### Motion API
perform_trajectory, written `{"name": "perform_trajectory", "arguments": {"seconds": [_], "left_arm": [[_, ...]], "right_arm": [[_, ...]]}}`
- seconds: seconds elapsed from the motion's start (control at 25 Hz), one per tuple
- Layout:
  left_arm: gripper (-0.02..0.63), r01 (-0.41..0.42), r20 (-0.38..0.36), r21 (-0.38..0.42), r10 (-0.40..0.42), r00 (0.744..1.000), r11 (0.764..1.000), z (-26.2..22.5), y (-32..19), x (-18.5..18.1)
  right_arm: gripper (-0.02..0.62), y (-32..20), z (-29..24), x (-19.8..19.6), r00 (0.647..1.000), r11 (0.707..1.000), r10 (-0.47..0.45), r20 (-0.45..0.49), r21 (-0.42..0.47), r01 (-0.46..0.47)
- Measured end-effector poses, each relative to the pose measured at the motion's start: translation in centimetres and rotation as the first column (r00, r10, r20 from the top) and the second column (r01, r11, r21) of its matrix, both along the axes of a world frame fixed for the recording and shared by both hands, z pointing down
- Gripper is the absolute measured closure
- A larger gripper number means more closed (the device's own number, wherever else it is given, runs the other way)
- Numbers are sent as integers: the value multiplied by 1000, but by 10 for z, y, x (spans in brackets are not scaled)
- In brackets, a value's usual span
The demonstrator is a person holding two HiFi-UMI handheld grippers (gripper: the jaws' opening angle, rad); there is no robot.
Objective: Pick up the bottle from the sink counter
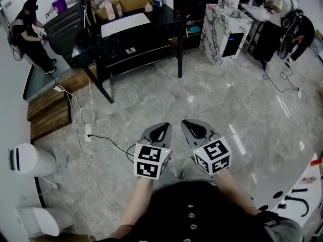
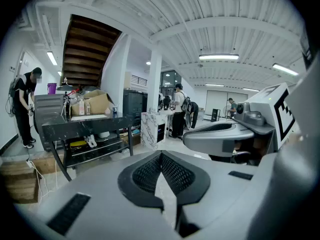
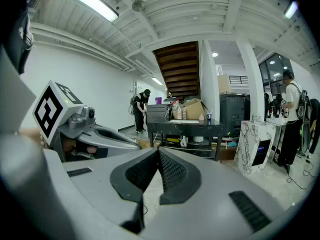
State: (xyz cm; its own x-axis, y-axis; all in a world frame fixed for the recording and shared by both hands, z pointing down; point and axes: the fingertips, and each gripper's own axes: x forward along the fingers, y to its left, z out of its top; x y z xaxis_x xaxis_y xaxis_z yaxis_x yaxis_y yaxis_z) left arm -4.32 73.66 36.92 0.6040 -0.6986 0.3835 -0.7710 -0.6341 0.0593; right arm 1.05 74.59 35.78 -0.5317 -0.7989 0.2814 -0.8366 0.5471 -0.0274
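Task not begun. Left gripper (image 1: 160, 131): jaws pressed together, nothing between. Right gripper (image 1: 195, 130): likewise closed, empty. Both held side by side at waist over marble floor (image 1: 217, 100). Bottle not visible in any view. White counter edge (image 1: 302, 183) at lower right, possibly sink counter, mostly cut off. Remaining: turn there, find bottle, open jaws, grasp, lift.

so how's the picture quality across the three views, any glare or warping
Head view: sharp, glare streaks on the glossy floor, edges bent by the wide lens. Left gripper view: strong fisheye, dark corners, ceiling light blown out. Right gripper view: same fisheye, bright ceiling strip.
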Motion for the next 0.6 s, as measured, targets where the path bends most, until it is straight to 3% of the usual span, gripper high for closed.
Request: {"name": "perform_trajectory", "arguments": {"seconds": [0.44, 0.6], "left_arm": [[591, -13, 14, -28, 14, 1000, 1000, 15, -12, -11], [591, -11, -20, -9, 11, 1000, 1000, 11, -17, -14]], "right_arm": [[592, -13, 11, -16, 1000, 999, -19, 19, -28, 19], [589, -20, 3, -17, 997, 1000, 19, 78, 13, -20]]}}
